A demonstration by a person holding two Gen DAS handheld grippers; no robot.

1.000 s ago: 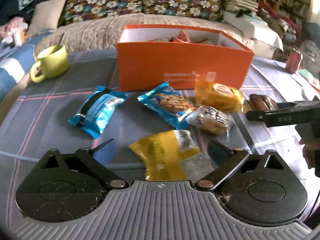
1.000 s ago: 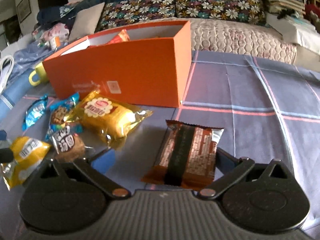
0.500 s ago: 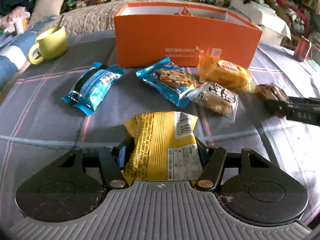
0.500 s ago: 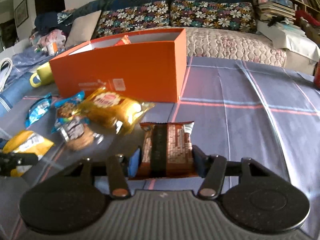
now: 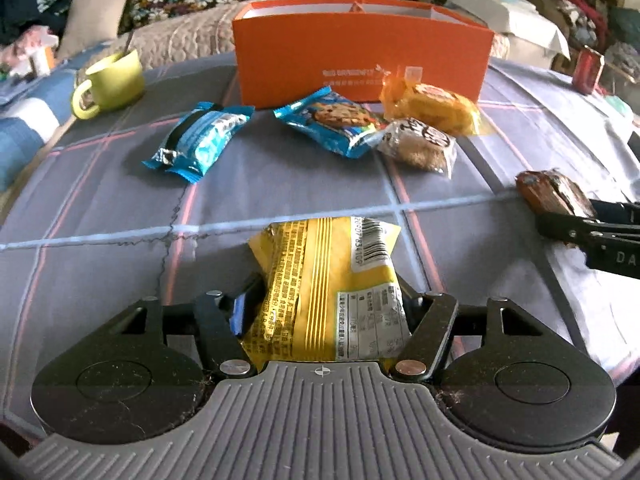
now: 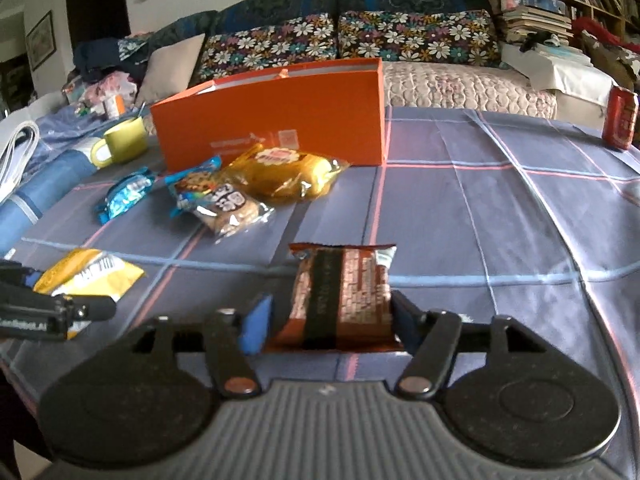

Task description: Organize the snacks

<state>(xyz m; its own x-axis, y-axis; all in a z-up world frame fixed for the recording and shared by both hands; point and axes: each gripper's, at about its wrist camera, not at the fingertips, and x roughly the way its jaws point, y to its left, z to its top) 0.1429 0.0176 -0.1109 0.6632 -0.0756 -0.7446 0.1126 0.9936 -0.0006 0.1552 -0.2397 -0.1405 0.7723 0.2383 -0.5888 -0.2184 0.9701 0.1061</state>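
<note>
My left gripper [image 5: 324, 304] is shut on a yellow snack packet [image 5: 328, 280], held above the table. My right gripper [image 6: 328, 316] is shut on a brown chocolate snack packet [image 6: 340, 292], also lifted; it shows at the right of the left wrist view [image 5: 552, 192]. The yellow packet shows at the left of the right wrist view [image 6: 88, 272]. An open orange box [image 5: 360, 64] stands at the back of the table. In front of it lie a light blue packet [image 5: 200, 140], a blue cookie packet [image 5: 332, 120], a clear-wrapped cookie [image 5: 420, 144] and a yellow cake packet [image 5: 432, 108].
A green mug [image 5: 112, 80] stands at the back left and a red can [image 5: 586, 70] at the back right. The table has a grey plaid cloth [image 5: 280, 184]. A sofa with floral cushions [image 6: 360, 40] lies behind the table.
Both grippers closed on their packets, the left on the yellow one, the right on the brown one, then lifted and drew back from the orange box.
</note>
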